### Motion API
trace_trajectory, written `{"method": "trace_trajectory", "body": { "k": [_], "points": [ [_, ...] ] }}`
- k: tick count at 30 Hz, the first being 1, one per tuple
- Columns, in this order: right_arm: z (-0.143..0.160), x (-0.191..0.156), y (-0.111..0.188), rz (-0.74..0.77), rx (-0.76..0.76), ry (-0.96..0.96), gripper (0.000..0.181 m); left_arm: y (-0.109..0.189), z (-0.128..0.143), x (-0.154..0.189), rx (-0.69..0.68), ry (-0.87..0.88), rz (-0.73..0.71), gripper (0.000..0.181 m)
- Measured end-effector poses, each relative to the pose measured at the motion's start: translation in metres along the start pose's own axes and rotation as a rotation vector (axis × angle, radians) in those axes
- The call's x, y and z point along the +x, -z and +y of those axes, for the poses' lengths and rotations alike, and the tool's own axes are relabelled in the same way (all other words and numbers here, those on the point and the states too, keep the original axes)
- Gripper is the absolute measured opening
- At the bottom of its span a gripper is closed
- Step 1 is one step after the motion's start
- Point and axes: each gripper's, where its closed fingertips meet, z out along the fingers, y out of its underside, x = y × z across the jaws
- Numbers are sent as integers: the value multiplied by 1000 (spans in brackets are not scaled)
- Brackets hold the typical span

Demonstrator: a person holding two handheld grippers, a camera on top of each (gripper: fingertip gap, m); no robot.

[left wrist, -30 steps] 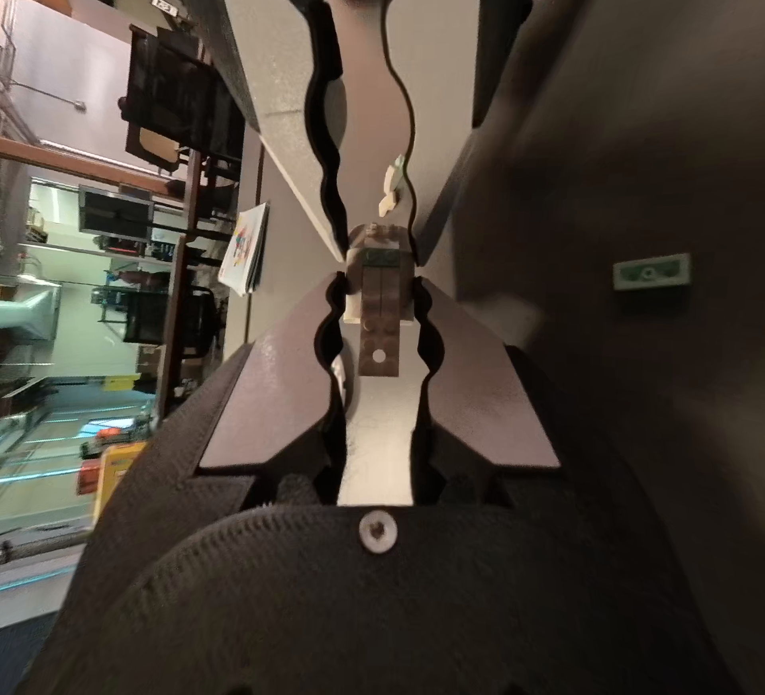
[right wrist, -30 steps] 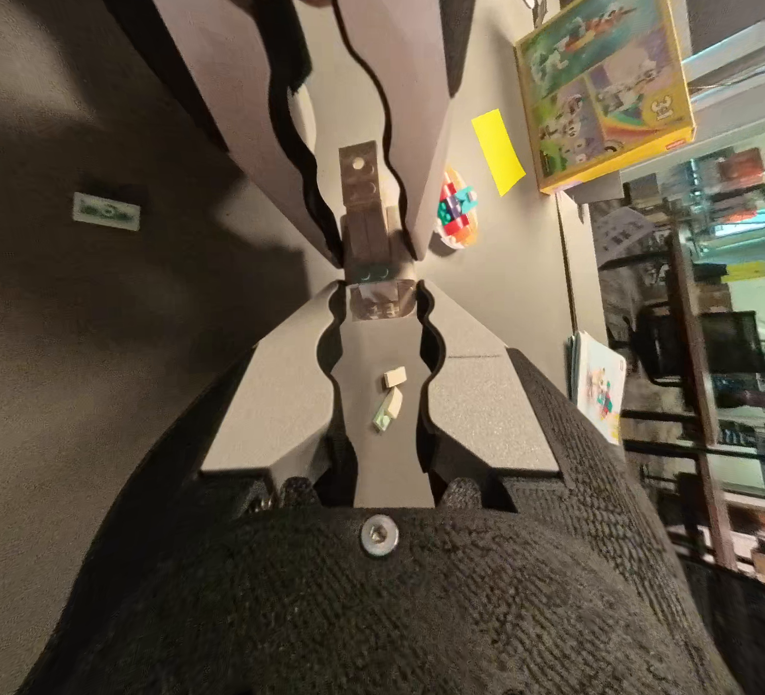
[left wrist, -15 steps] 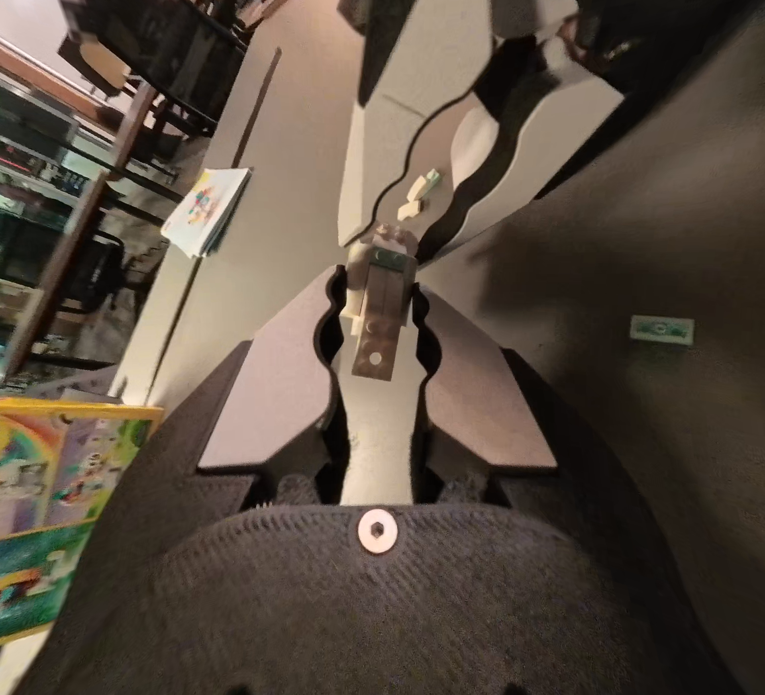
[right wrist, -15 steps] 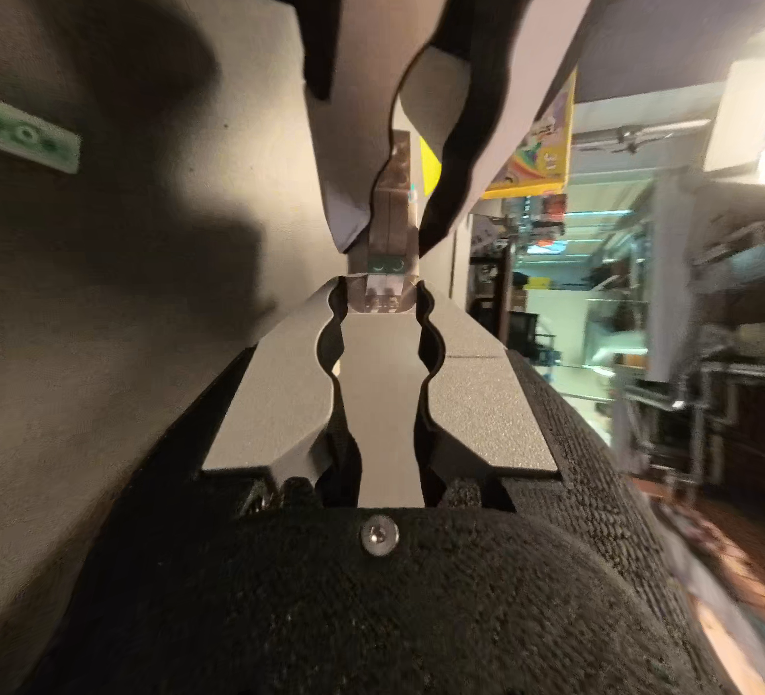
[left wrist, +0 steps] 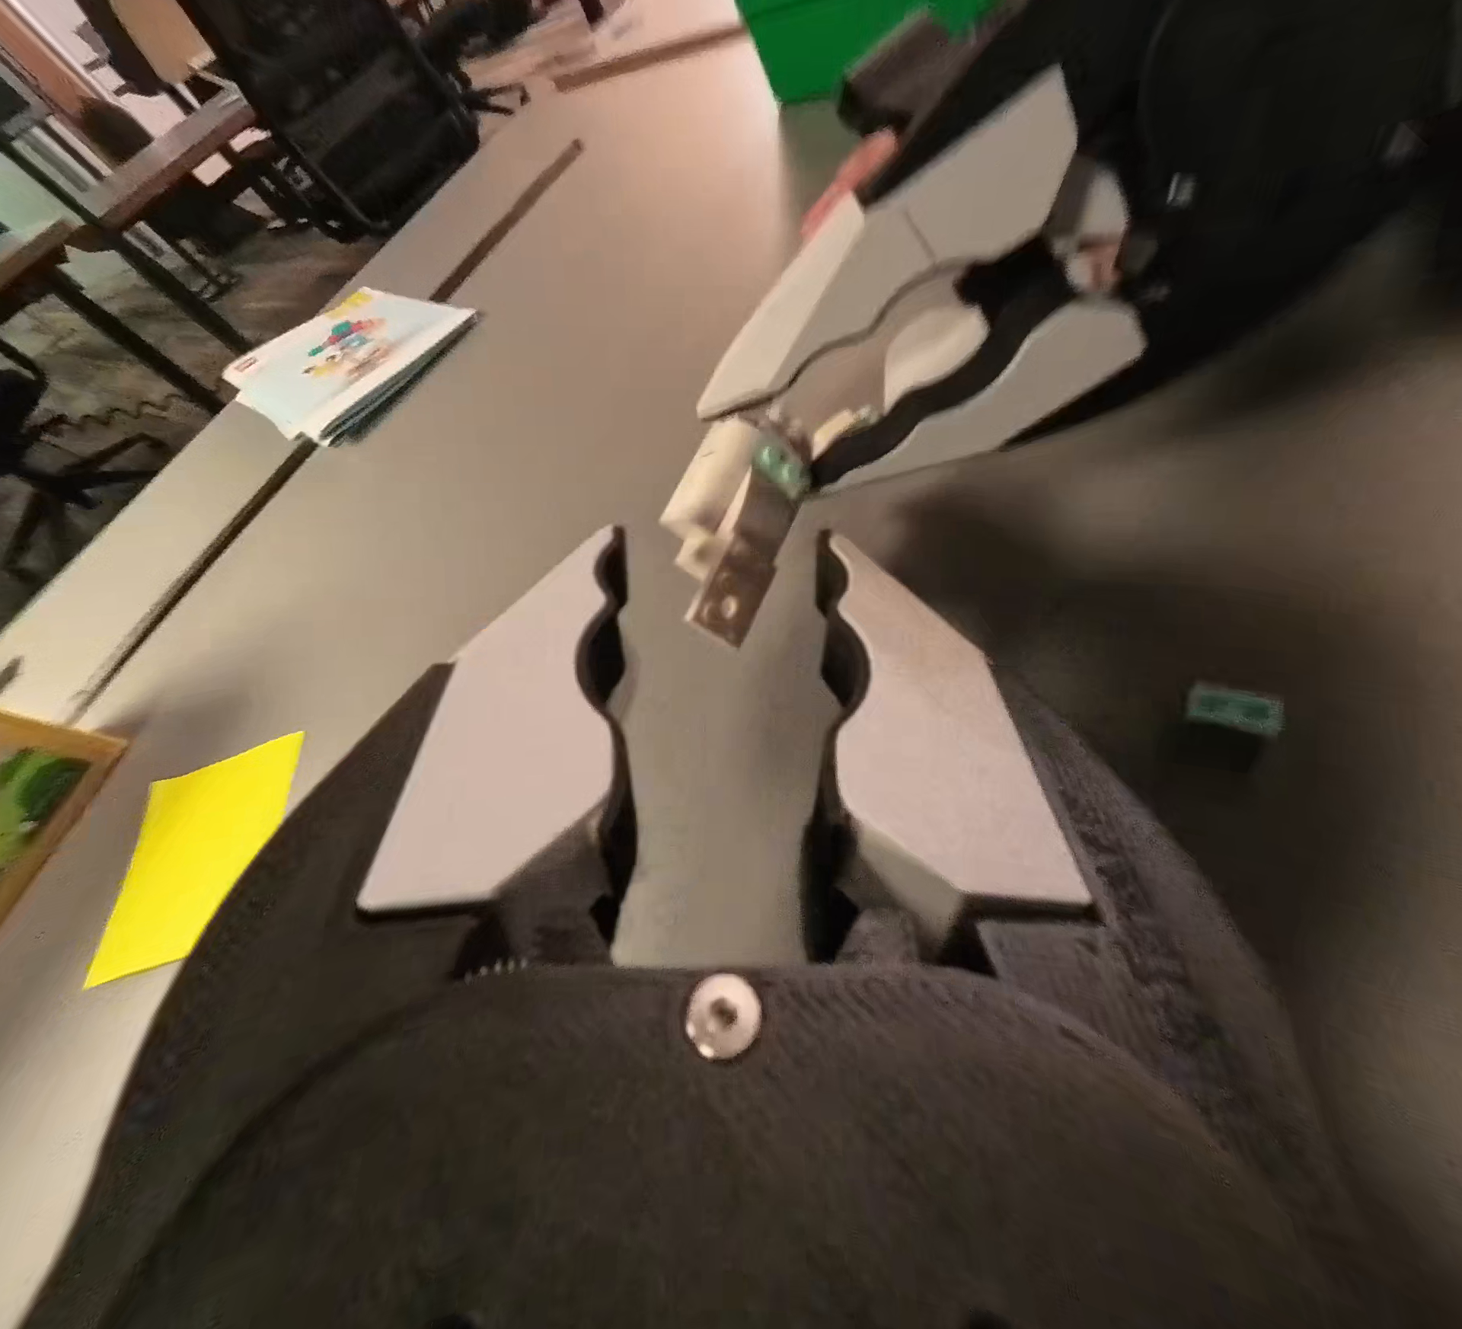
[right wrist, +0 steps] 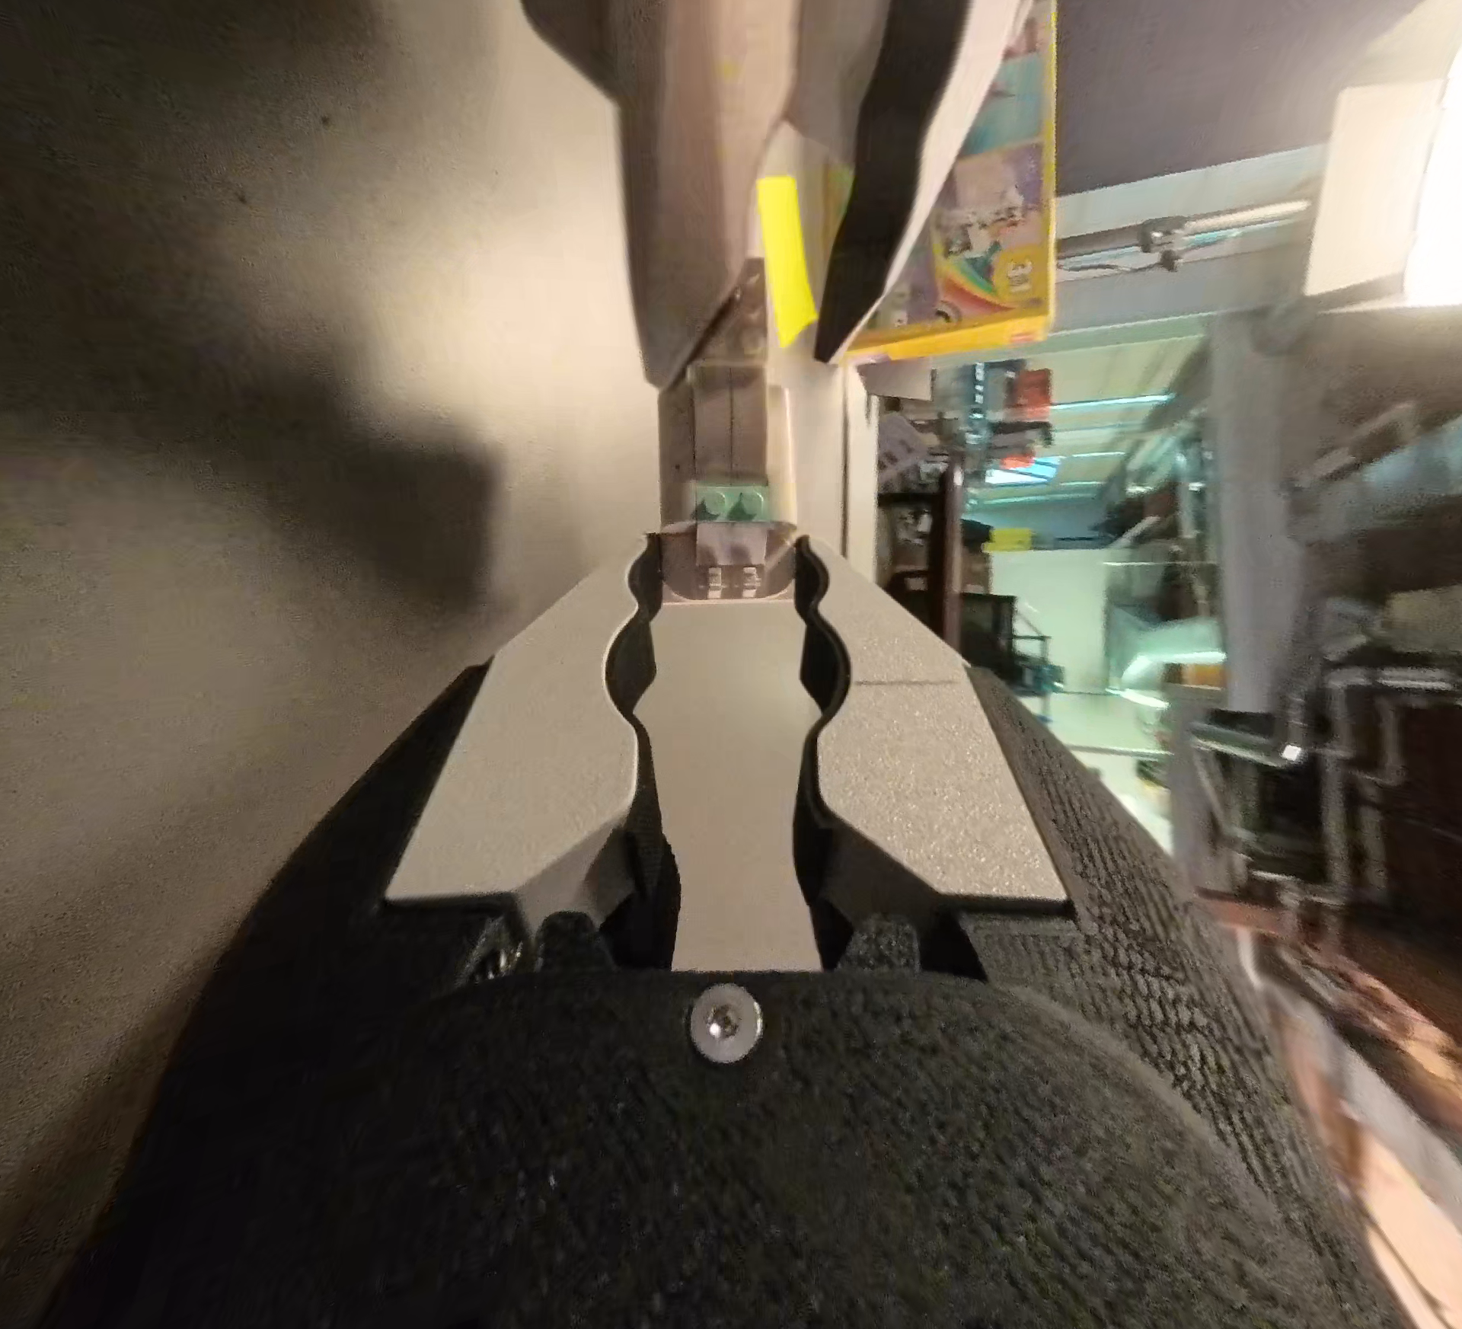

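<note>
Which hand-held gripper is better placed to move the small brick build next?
Right, probably. The right hand-held gripper is shut on one end of the brick build. The left hand-held gripper is open around the free end, with gaps either side, and would have to close first.

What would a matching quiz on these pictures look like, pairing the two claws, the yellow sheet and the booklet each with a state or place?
Column one:
1. left claw
2. right claw
3. yellow sheet
4. booklet

Column two:
A. lying at the edge of the table
B. shut on the brick assembly
C. open, fingers apart
D. flat on the table beside a colourful box

Right pairs: 1-C, 2-B, 3-D, 4-A.
</note>
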Motion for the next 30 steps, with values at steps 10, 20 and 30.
{"method": "trace_trajectory", "body": {
  "k": [10,20,30],
  "points": [
    [-30,-21,14,-268,169,-258,31,-20,26,17,-255,-669,-135,37],
    [-23,-13,6,-62,48,47,22,-23,35,10,-411,-401,-69,35],
    [-24,-12,5,-202,166,-288,40,-26,33,9,-286,-331,-38,36]
  ]
}}
